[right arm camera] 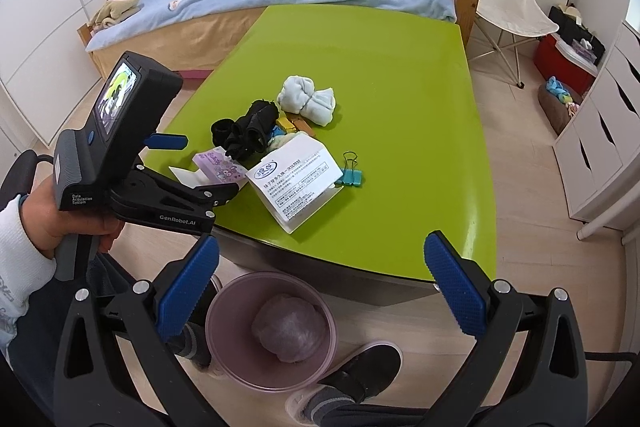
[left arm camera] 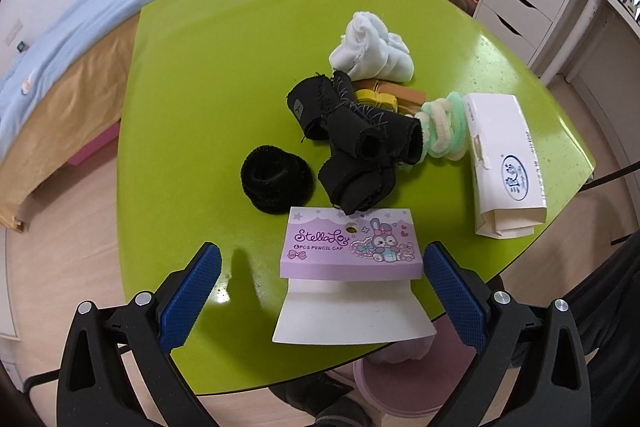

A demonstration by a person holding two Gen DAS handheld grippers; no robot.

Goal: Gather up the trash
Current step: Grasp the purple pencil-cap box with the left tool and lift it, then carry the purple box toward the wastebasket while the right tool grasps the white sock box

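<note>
A lime-green table (right arm camera: 400,75) is filling the bedroom, its clutter bunched at the near edge. At six o'clock below it, a pink bin (right arm camera: 272,331) is waiting on the floor, one wad already inside. The white packet (left arm camera: 502,163) is lying at three o'clock of the pile. The left gripper (left arm camera: 322,287), jaws spread and empty, is straddling the purple pencil-cap card (left arm camera: 352,247); closing on it looks like the next move. The right gripper (right arm camera: 322,287) is hanging released over the bin.
</note>
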